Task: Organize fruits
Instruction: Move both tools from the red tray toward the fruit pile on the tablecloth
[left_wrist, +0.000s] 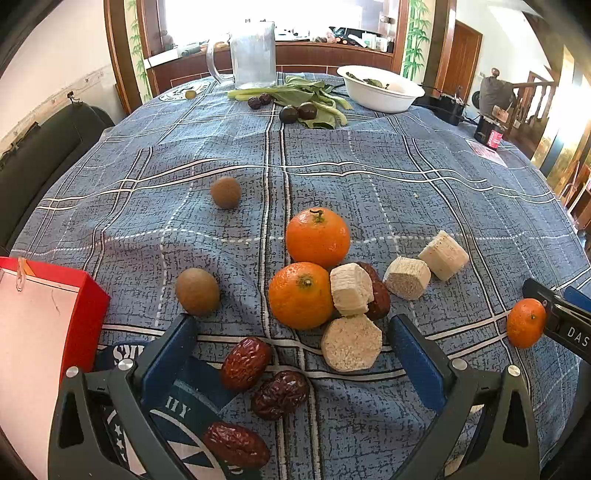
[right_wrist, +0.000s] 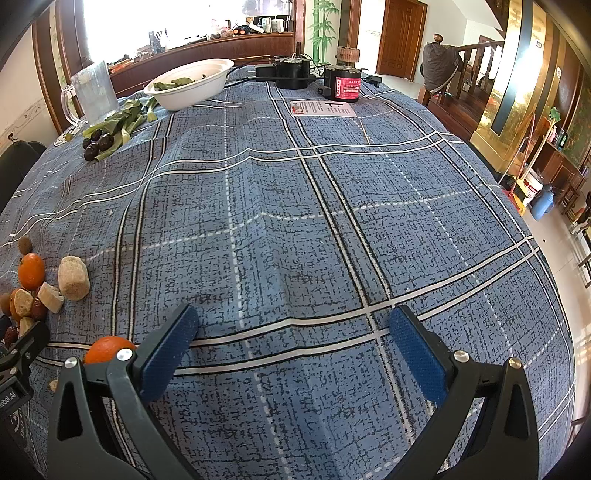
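In the left wrist view my left gripper (left_wrist: 293, 328) is open above a heap of fruit on the blue checked cloth: two oranges (left_wrist: 317, 236) (left_wrist: 300, 295), three red dates (left_wrist: 246, 362), a dark date (left_wrist: 378, 293), pale cut chunks (left_wrist: 351, 343) and two brown kiwis (left_wrist: 197, 291) (left_wrist: 225, 192). A small orange (left_wrist: 526, 323) lies at the right, touching the right gripper's body. In the right wrist view my right gripper (right_wrist: 293, 328) is open over bare cloth; the small orange (right_wrist: 109, 349) sits just left of its left finger.
A red paper bag (left_wrist: 85, 306) stands at the left. Far back are a glass jug (left_wrist: 253, 51), green leaves with dark fruits (left_wrist: 306, 98), a white bowl (left_wrist: 380, 92) and black devices (right_wrist: 341, 83). The table edge falls off to the right (right_wrist: 546, 229).
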